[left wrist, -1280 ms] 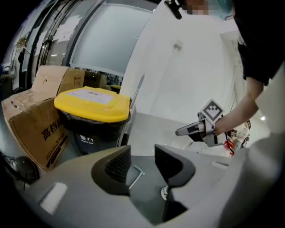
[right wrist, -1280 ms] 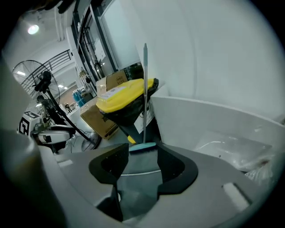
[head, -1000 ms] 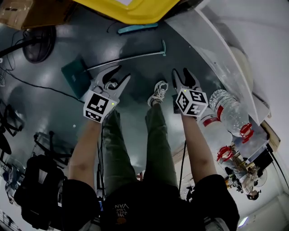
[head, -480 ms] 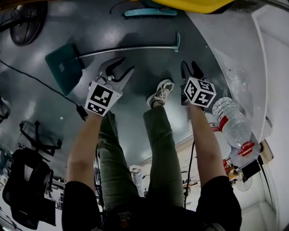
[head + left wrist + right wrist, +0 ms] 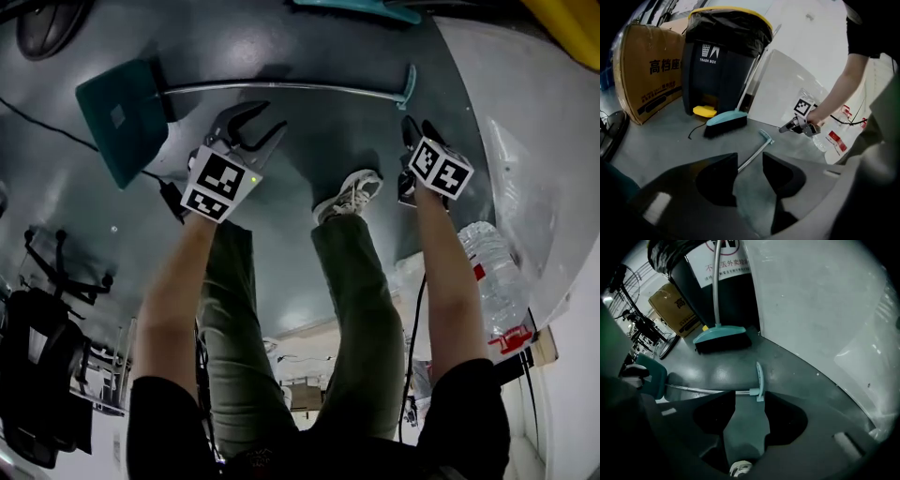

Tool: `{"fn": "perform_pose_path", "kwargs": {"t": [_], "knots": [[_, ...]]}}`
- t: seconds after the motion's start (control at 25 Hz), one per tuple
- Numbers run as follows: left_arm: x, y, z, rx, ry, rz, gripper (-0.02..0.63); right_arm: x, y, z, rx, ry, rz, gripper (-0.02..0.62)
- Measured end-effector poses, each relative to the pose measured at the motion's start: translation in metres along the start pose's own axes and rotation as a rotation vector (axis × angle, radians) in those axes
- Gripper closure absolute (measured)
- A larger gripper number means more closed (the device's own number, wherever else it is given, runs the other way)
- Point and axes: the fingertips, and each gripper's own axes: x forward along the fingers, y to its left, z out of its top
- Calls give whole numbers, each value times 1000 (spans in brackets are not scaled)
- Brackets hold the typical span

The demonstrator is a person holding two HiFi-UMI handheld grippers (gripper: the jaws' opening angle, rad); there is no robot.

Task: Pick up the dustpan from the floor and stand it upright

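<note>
The dustpan lies flat on the dark floor: its teal pan [image 5: 117,117] is at the left and its metal handle [image 5: 281,88] runs right to a teal grip [image 5: 409,84]. My left gripper [image 5: 267,120] is open just short of the handle's middle, and the handle [image 5: 752,154] shows beyond its jaws. My right gripper [image 5: 418,127] is open just short of the grip end. In the right gripper view the grip [image 5: 759,379] lies just past the parted jaws and the pan [image 5: 649,373] shows at the left. Neither gripper holds anything.
A teal broom [image 5: 725,123] leans by a black, yellow-lidded trash bin [image 5: 722,56], next to a cardboard box [image 5: 651,70]. A white panel [image 5: 534,141] and a water bottle [image 5: 497,272] are at the right. The person's shoe [image 5: 352,195] stands between the grippers. A black cable [image 5: 56,131] crosses the floor at the left.
Both grippers have moved forward toward the dustpan handle and now sit close to it. The head view has shifted, so the bin has left the frame.
</note>
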Motion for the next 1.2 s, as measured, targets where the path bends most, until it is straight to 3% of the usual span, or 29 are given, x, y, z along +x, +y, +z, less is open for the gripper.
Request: {"fn": "perform_pose_path", "kwargs": {"t": [0.4,0.76,0.84,0.88,0.92,1.2], "knots": [[43,23,-50,-28,14,34,430,72,-20,14,-24,-6,-12,411],[65,40,-70,-13,45,45,430,117,-22,10,-73,25,-16,416],[65,39,-70,-7,53,40,430,118,-27,9,-67,37,-52,452],[64,39,-71,-3,58,37,430,118,-31,8,-56,42,-68,514],[64,38,-71,1,63,35,430,116,-33,7,-53,48,-74,535],[58,27,-55,-5,83,11,430,90,-30,10,-40,25,-51,535]]}}
